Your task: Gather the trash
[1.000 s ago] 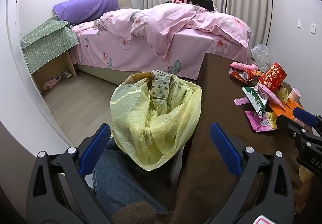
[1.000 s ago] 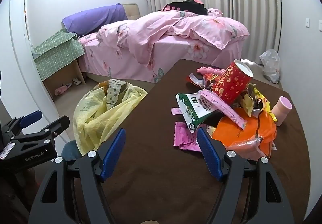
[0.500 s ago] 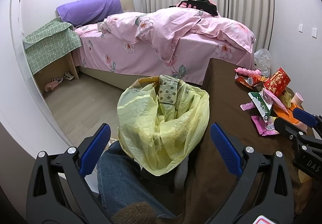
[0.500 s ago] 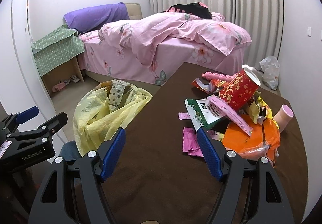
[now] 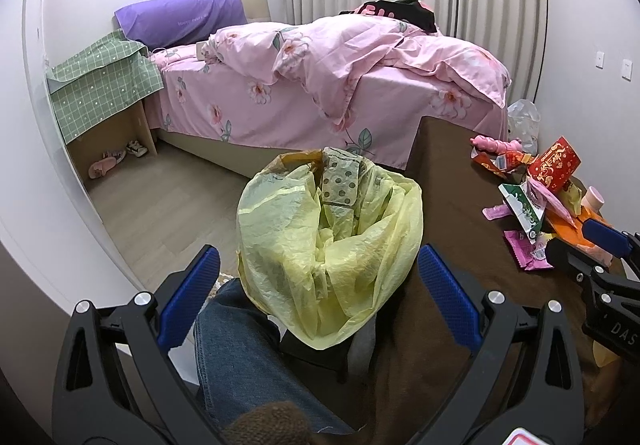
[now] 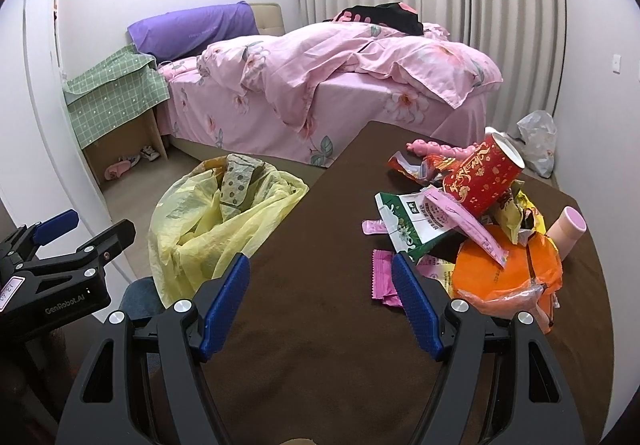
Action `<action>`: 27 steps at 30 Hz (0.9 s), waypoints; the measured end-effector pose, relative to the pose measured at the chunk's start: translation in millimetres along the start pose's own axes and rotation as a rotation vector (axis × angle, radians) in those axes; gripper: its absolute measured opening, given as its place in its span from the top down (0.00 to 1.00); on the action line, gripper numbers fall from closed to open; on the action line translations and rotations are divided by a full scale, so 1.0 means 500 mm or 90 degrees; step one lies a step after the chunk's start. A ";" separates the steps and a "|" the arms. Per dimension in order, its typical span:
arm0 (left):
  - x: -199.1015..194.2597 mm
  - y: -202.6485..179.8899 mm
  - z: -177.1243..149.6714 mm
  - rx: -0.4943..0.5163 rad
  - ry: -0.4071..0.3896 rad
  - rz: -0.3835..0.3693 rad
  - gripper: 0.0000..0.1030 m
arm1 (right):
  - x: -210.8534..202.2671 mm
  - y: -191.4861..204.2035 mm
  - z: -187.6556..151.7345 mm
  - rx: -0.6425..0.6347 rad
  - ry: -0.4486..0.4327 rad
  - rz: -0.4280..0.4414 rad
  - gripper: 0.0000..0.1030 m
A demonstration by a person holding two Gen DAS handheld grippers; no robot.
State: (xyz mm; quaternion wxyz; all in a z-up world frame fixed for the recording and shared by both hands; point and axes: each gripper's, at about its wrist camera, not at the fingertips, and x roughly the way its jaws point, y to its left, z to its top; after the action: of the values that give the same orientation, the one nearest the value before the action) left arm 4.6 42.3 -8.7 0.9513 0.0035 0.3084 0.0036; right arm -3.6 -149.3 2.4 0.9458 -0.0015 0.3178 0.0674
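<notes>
Left gripper (image 5: 318, 291): jaws spread wide, empty, facing the yellow trash bag (image 5: 332, 241).
Right gripper (image 6: 320, 303): jaws spread wide, empty, above the brown tabletop (image 6: 320, 345).
Yellow trash bag: open, at the tabletop's left edge.
Trash pile (image 6: 468, 221): wrappers and cups, toward the tabletop's far right.

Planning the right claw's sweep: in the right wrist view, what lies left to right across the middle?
Left claw → yellow trash bag → magenta wrapper → orange bag → pink cup.
</notes>
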 end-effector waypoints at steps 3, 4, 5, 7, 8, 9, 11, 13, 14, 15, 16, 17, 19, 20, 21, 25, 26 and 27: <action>0.000 0.000 -0.001 -0.001 0.002 0.000 0.08 | 0.001 0.002 0.001 -0.002 -0.001 0.003 0.32; 0.000 0.001 -0.001 -0.001 0.002 0.000 0.08 | 0.001 0.002 0.001 -0.002 -0.001 0.003 0.32; 0.000 0.001 0.000 -0.001 0.003 0.000 0.08 | 0.001 0.002 0.001 -0.003 0.000 0.003 0.32; -0.001 0.001 0.000 0.000 0.002 0.001 0.08 | 0.001 0.002 0.000 -0.001 0.000 0.004 0.32; 0.000 0.001 0.000 -0.001 0.002 0.001 0.08 | 0.001 0.002 0.000 0.000 0.000 0.004 0.32; 0.000 0.001 0.000 -0.001 0.002 0.000 0.08 | 0.001 0.002 0.000 -0.001 0.000 0.003 0.32; 0.000 0.002 0.000 -0.001 0.002 0.000 0.08 | 0.001 0.002 -0.001 -0.002 0.000 0.003 0.32; -0.001 0.002 0.000 -0.001 0.002 0.000 0.08 | 0.001 0.003 -0.001 -0.002 0.001 0.003 0.32; -0.001 0.002 0.000 -0.001 0.002 0.000 0.08 | 0.001 0.003 -0.001 -0.001 0.001 0.003 0.32; 0.000 0.001 0.000 -0.001 0.002 0.000 0.08 | 0.001 0.002 0.000 -0.002 0.000 0.003 0.32; 0.000 0.001 0.001 -0.001 0.002 0.001 0.08 | 0.001 0.002 0.000 -0.002 0.000 0.003 0.32; 0.000 0.001 0.001 -0.001 0.002 0.001 0.08 | 0.001 0.002 0.000 -0.002 0.000 0.004 0.32; 0.000 0.001 0.002 -0.001 0.002 0.001 0.08 | 0.001 0.001 0.000 -0.001 0.000 0.004 0.32; 0.000 0.001 0.003 -0.001 0.002 0.001 0.08 | 0.002 0.001 0.000 0.000 0.001 0.004 0.32; 0.000 0.001 0.003 -0.001 0.002 0.001 0.08 | 0.001 0.001 0.000 -0.001 0.001 0.003 0.32; 0.000 0.003 0.005 0.000 0.000 0.002 0.08 | 0.001 0.001 -0.001 -0.001 0.000 0.003 0.32; 0.000 0.004 0.007 0.000 -0.001 0.002 0.08 | 0.001 -0.001 0.000 -0.001 0.000 0.004 0.32; -0.001 0.004 0.007 0.000 -0.002 0.003 0.08 | 0.001 0.001 0.000 -0.001 0.000 0.004 0.32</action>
State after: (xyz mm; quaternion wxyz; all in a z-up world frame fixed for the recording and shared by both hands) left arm 6.2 44.2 -5.3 0.9517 0.0042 0.3070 0.0057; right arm -3.2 -148.9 1.9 0.9455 -0.0010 0.3178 0.0706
